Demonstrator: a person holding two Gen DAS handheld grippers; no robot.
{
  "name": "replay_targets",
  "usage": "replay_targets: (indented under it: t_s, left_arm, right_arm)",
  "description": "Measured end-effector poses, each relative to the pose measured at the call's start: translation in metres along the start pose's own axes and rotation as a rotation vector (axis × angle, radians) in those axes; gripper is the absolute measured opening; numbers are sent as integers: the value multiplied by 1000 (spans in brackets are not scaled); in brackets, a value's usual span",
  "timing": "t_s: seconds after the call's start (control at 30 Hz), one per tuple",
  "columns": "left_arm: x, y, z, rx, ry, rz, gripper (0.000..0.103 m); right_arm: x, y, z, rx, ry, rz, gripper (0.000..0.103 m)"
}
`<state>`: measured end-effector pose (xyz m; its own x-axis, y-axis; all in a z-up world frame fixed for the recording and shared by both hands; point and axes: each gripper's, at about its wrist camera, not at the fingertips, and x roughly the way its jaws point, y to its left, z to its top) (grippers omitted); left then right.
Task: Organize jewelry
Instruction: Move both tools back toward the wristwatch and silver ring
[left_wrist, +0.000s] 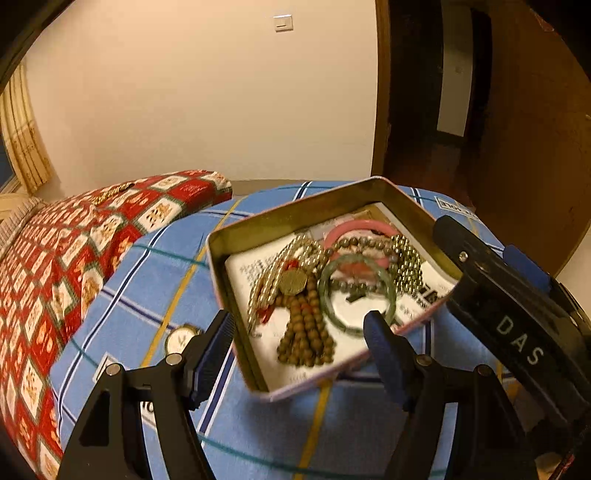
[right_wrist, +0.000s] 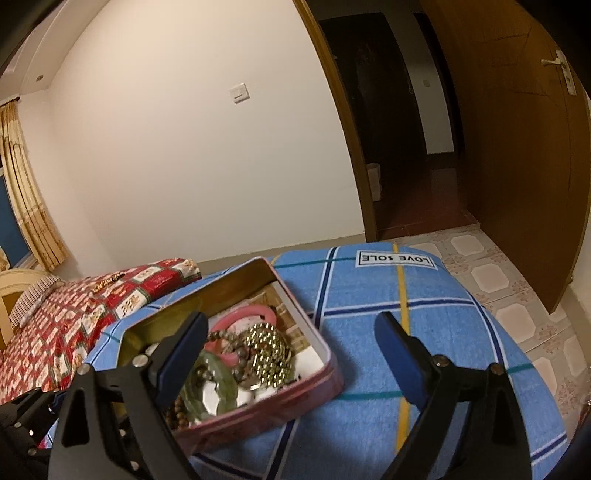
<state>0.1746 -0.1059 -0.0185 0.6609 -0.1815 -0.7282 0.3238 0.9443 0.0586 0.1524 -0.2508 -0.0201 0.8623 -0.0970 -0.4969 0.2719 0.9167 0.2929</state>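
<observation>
An open pink tin (left_wrist: 221, 243) sits on the blue plaid blanket (left_wrist: 159, 266), holding a green bangle (left_wrist: 356, 291), a pink bangle (left_wrist: 358, 229), brown wooden beads (left_wrist: 304, 332) and gold bead strands (left_wrist: 406, 258). My left gripper (left_wrist: 299, 343) is open, and the tin's near corner lies between its fingers without being pinched. My right gripper (right_wrist: 291, 339) is open too. Its left finger (right_wrist: 184, 343) hangs over the tin (right_wrist: 317, 384) and the green bangle (right_wrist: 218, 387), while the other finger is out over the blanket. A white-faced watch (left_wrist: 181, 338) lies on the blanket left of the tin.
A red patterned quilt (left_wrist: 55, 258) lies to the left with a gold chain (left_wrist: 110, 192) on it. The blanket (right_wrist: 424, 314) drops off to a tiled floor (right_wrist: 517, 288) on the right. Beyond that stands an open wooden door (right_wrist: 517, 147).
</observation>
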Motion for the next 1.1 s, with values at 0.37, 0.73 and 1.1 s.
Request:
replay_targets:
  t_s: [0.37, 0.73, 1.1]
  left_arm:
    - [-16, 15, -33, -59, -2, 2, 73]
    - [-36, 29, -59, -96, -57, 2, 73]
    - [-56, 45, -87, -83, -55, 20, 73]
  right_arm:
    - [-34, 12, -22, -84, -24, -40, 94]
    - [-56, 22, -34, -126, -53, -44, 94]
    - [-74, 32, -55, -127, -7, 25, 94]
